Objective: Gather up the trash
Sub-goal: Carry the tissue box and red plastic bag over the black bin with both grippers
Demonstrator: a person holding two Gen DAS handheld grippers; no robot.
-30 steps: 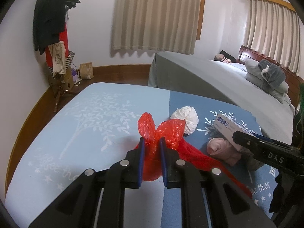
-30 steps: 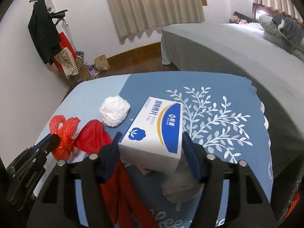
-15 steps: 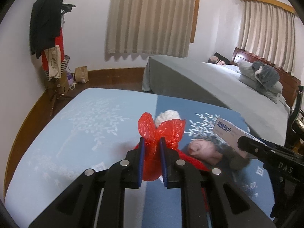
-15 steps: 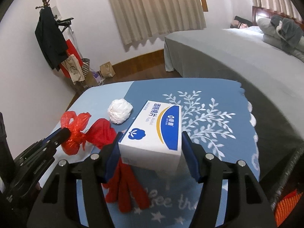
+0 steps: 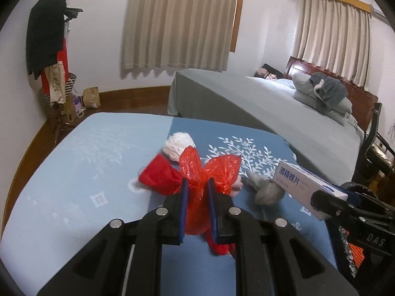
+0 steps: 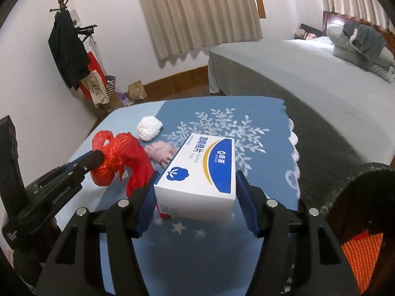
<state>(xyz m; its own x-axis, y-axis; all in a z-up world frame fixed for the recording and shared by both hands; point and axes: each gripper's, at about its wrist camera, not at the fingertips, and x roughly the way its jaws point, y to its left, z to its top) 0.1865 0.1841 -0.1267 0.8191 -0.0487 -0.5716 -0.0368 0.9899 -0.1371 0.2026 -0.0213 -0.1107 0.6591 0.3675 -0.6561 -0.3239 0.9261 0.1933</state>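
Left wrist view: my left hand-held gripper (image 5: 197,190) pinches red bag (image 5: 205,172) knot; right hand-held gripper (image 6: 195,185) clamps white box (image 6: 197,172). Both lifted over table (image 5: 74,160). White wad (image 6: 149,128), pink wad (image 6: 161,154), red cloth (image 5: 160,175) left, far centre.

White-and-blue box (image 5: 308,185): side panel reads "酒精棉片"; right gripper (image 5: 323,203) body: "DAS"; left gripper (image 6: 98,159) body: small lettering, illegible.

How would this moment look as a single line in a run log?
left claw: shut on red bag | right claw: shut on white box | white wad: on table
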